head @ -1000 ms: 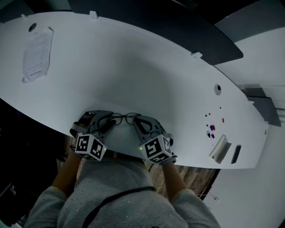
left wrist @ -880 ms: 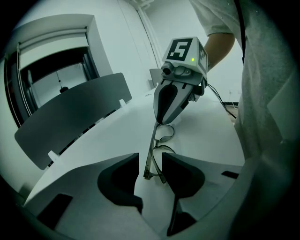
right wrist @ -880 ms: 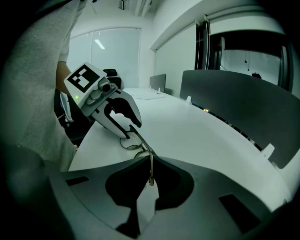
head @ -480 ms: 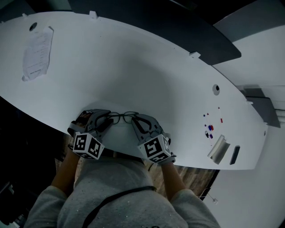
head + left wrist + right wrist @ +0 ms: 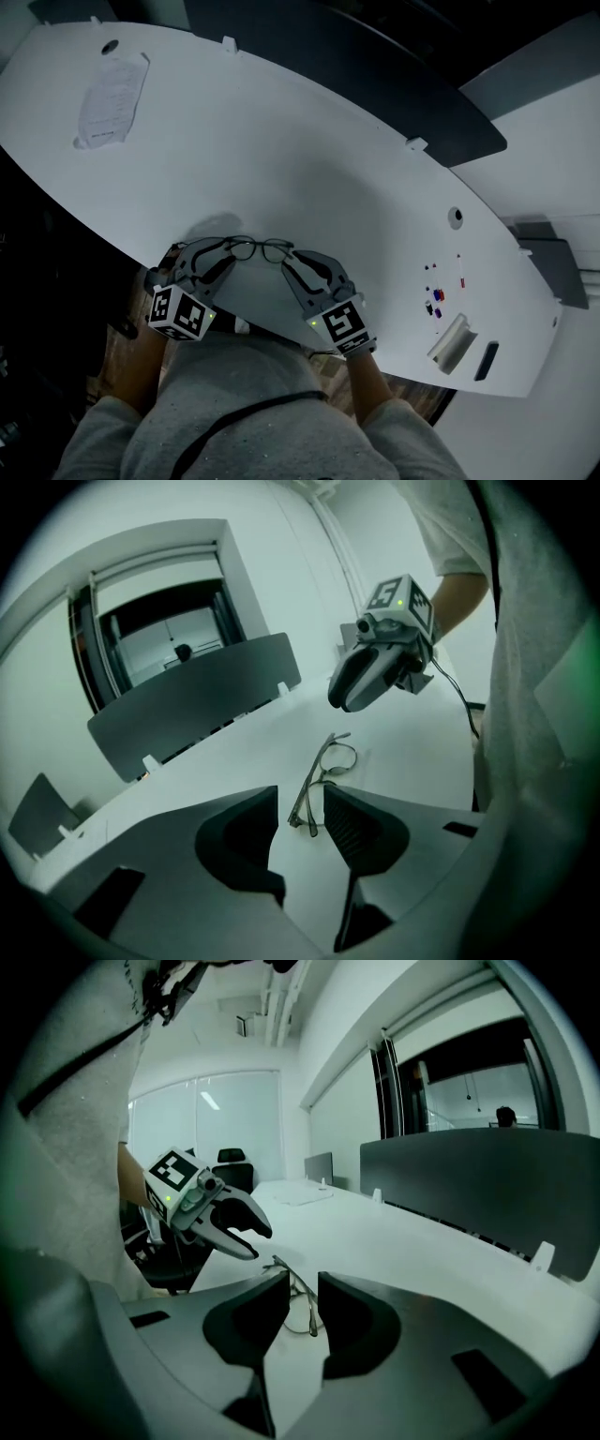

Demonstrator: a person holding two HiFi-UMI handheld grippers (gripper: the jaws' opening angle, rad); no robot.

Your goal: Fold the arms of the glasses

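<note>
Glasses lie free before right gripper, jaws just parted; left gripper gapes too.

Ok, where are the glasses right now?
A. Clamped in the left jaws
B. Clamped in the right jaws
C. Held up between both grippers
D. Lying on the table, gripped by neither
D: the glasses lie on the table. The left gripper has its jaws apart and clear of them, and the right gripper has just been opening its jaws, with nothing pressed between them.
</note>
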